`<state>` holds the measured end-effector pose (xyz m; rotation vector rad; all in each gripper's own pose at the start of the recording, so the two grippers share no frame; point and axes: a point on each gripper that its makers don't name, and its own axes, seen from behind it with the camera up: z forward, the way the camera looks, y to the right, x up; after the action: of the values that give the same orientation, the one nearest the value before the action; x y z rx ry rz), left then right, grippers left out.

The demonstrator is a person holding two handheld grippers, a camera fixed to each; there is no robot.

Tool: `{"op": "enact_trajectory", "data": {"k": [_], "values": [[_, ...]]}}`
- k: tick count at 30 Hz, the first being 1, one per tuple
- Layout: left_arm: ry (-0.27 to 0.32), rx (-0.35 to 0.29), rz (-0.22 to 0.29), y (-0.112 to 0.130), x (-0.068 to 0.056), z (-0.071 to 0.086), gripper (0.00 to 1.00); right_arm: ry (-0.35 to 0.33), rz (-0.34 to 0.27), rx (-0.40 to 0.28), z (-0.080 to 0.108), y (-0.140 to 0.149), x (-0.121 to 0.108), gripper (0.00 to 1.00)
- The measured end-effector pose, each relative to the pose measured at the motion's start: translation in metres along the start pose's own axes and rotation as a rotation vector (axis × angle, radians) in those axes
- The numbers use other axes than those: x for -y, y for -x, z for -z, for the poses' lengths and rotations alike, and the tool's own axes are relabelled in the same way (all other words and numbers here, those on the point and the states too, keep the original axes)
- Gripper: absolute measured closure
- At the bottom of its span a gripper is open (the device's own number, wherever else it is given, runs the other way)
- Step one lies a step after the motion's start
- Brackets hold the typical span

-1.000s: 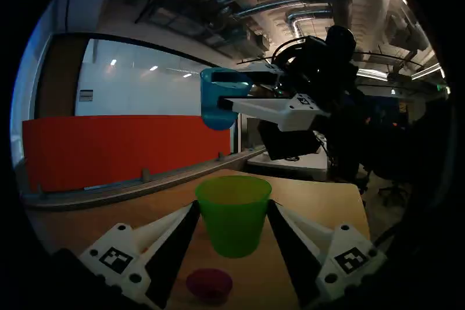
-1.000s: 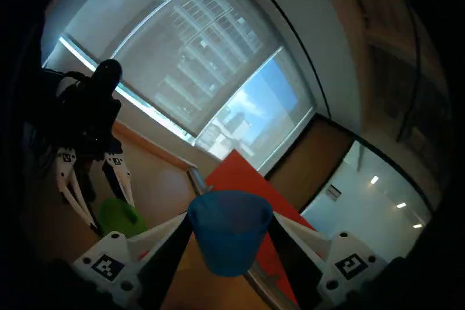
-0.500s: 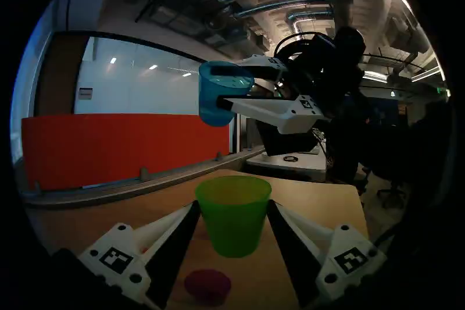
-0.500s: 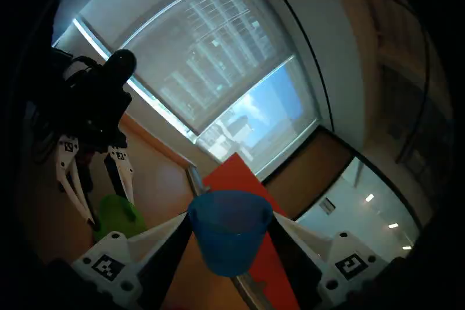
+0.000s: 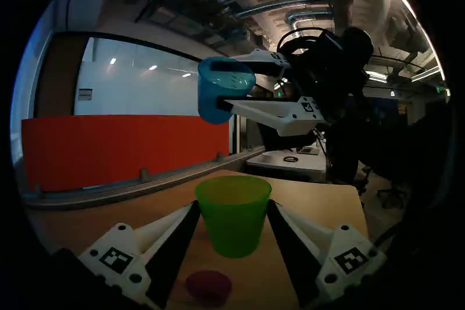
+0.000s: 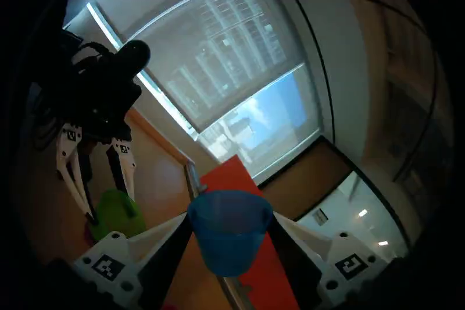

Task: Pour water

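- The left gripper (image 5: 233, 205) has its fingers closed on a green plastic tumbler (image 5: 233, 225), one finger pressed to each side. This is probably to steady it as the receiving vessel.
- The tumbler sits mouth-up between the fingertips, low over the pale wooden desk (image 5: 314, 199). I cannot tell whether its base touches the desk.
- The right gripper (image 6: 231, 217) grips a translucent blue plastic cup (image 6: 229, 234) between its fingers. In the left gripper view this cup hangs high, beyond and above the left fingertips.
- The blue cup's mouth seems tipped a little toward the green one, which suggests it is lined up for a pour. No stream of water is visible.
- A small round magenta object (image 5: 208, 285) lies on the desk between the fingers and behind the tumbler, clear of any pour.
- No brand or readable writing appears on either cup.
- The fingers carry black-and-white square marker tags (image 5: 117, 259), which are patterns, not text.
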<state>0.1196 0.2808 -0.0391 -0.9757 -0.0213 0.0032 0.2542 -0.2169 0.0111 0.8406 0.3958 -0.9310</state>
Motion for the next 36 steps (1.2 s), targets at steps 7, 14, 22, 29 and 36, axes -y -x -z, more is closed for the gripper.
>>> {"op": "enact_trajectory", "data": {"k": [7, 14, 22, 29, 36], "values": [[0.003, 0.003, -0.011, -0.002, 0.000, -0.001, 0.16, -0.001, 0.055, 0.003, -0.003, -0.001, 0.001, 0.10], [0.004, 0.002, -0.017, -0.004, 0.000, -0.003, 0.16, -0.002, 0.107, 0.006, -0.006, -0.003, 0.000, 0.10], [0.000, 0.001, -0.018, -0.005, 0.002, -0.005, 0.16, -0.010, 0.151, 0.017, -0.009, -0.001, 0.001, 0.10], [0.001, -0.001, -0.022, -0.009, 0.002, -0.005, 0.16, -0.021, 0.186, 0.023, -0.013, 0.000, 0.004, 0.11], [-0.002, -0.003, -0.024, -0.010, 0.004, -0.004, 0.17, -0.022, 0.230, 0.027, -0.015, 0.000, 0.004, 0.11]]}}
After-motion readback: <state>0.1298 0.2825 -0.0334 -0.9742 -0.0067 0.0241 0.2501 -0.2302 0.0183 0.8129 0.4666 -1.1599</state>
